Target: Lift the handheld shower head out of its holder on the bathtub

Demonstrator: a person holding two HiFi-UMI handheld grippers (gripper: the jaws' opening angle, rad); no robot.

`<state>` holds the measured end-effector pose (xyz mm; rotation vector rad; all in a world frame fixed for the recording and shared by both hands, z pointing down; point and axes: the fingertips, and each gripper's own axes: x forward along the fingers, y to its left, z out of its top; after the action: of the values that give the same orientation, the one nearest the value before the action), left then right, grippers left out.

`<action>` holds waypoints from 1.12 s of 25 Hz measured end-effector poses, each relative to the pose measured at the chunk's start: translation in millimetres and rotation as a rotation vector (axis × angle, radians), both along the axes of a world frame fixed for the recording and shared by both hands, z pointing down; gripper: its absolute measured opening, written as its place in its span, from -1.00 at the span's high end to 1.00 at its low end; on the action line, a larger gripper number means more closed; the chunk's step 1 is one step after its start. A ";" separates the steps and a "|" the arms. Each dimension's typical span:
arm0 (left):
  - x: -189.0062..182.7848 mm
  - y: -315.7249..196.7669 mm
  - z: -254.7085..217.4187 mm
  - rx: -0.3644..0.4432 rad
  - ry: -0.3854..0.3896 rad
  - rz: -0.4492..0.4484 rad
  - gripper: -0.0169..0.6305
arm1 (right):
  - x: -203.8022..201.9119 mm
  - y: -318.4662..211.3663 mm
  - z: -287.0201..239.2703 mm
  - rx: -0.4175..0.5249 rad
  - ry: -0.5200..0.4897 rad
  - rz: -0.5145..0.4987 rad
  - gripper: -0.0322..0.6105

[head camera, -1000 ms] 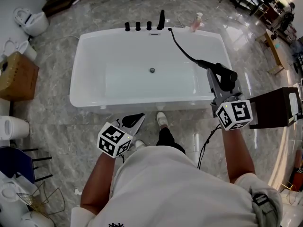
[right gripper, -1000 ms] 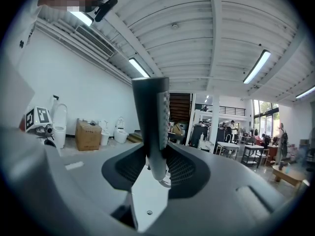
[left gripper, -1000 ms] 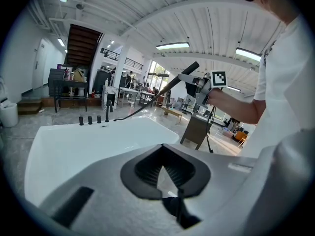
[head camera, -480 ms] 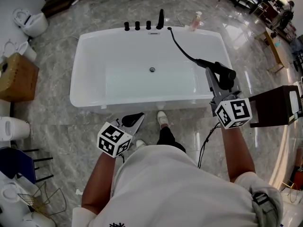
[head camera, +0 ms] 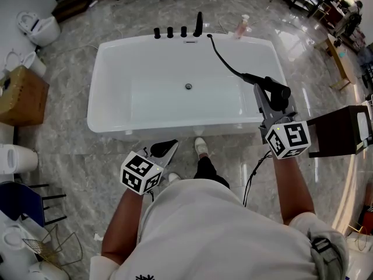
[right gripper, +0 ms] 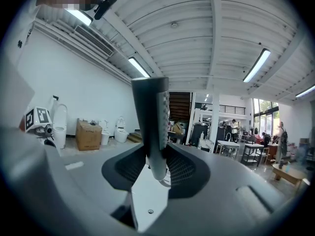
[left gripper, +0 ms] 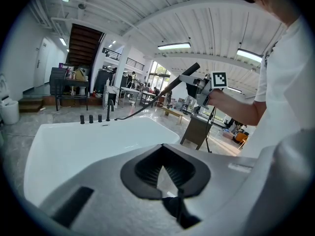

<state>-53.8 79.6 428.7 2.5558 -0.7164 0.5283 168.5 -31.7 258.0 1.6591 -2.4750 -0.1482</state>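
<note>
The black handheld shower head (head camera: 279,92) hangs in the air over the right end of the white bathtub (head camera: 95,122), with my right gripper (head camera: 269,106) shut on its handle. Its black hose (head camera: 226,65) sags back to the far rim beside the black tap knobs (head camera: 170,32) and spout (head camera: 199,24). In the right gripper view the handle (right gripper: 152,127) stands upright between the pads (right gripper: 183,167). My left gripper (head camera: 166,149) is held low in front of the tub with its jaws together and nothing in them. From the left gripper view the shower head (left gripper: 183,77) shows up on the right.
A pink bottle (head camera: 241,25) stands behind the tub's far right corner. A dark side table (head camera: 341,133) stands to the right, with a cardboard box (head camera: 21,95) and toilets (head camera: 38,25) to the left. The person's feet (head camera: 200,148) are at the tub's near wall.
</note>
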 end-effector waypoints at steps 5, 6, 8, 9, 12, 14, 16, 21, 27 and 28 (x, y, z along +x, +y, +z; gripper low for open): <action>1.2 0.4 -0.6 0.000 0.001 -0.003 0.92 | 1.7 0.9 -0.7 0.001 0.004 -0.002 0.45; 1.6 0.5 -0.8 0.001 0.001 -0.002 0.92 | 2.0 1.1 -0.8 0.001 0.006 -0.002 0.45; 2.1 1.3 -0.8 0.002 0.002 -0.002 0.92 | 2.3 2.2 -0.6 0.001 0.007 -0.001 0.45; 2.1 1.6 -0.6 0.002 0.003 -0.002 0.92 | 2.4 2.6 -0.2 0.001 0.007 0.000 0.45; 1.0 0.9 0.2 0.000 0.003 -0.003 0.92 | 2.2 1.8 0.8 -0.001 0.006 0.001 0.45; 0.3 0.0 0.3 0.000 0.003 -0.003 0.92 | 2.7 0.3 0.8 -0.002 0.006 0.003 0.45; 0.4 0.8 0.4 0.000 0.003 -0.004 0.92 | 4.0 0.6 1.2 -0.003 0.005 0.006 0.45; -0.8 4.2 -1.0 0.002 0.003 -0.007 0.92 | 4.9 3.4 0.7 -0.005 0.005 0.006 0.45; -3.4 3.3 -1.9 0.007 0.002 -0.010 0.92 | 3.9 0.9 0.0 -0.006 0.011 0.004 0.45; -3.7 3.5 -2.2 0.008 0.002 -0.012 0.92 | 4.3 1.1 -0.3 -0.006 0.012 0.004 0.45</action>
<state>-57.5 83.1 426.5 2.5581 -0.7338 0.5201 172.8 -30.6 257.8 1.6554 -2.4606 -0.1497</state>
